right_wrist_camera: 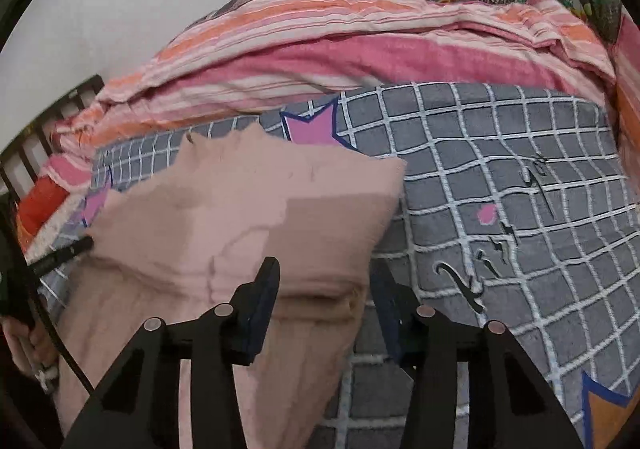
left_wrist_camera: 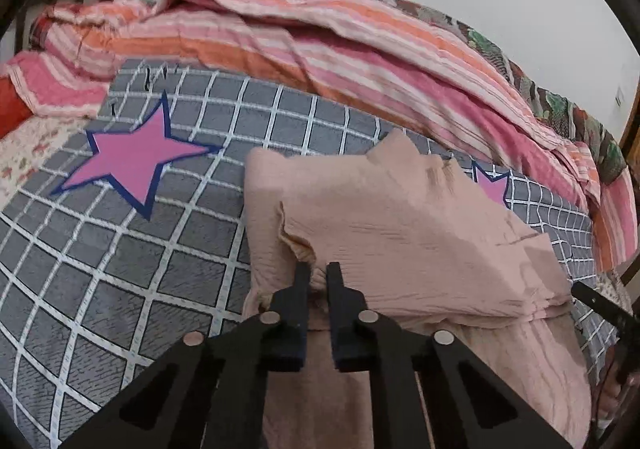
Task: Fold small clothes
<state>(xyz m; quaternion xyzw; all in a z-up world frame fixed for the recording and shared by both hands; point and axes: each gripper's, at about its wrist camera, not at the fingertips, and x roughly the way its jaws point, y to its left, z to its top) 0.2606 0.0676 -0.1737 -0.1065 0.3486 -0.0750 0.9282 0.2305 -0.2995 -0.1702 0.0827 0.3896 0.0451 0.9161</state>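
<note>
**Left tongs pinch the pink garment; right tongs straddle its fold**

A pale pink garment (left_wrist_camera: 400, 225) lies partly folded on a grey checked blanket (left_wrist_camera: 120, 269) with pink stars, on the bed; a striped quilt (left_wrist_camera: 320, 49) is heaped along the blanket's far edge; the left gripper (left_wrist_camera: 318, 273) is closed on a raised pinch of the garment's near edge; the right gripper (right_wrist_camera: 326, 281) stands part open, its fingers either side of the garment's folded edge; whether its pads press the cloth I cannot tell
</note>
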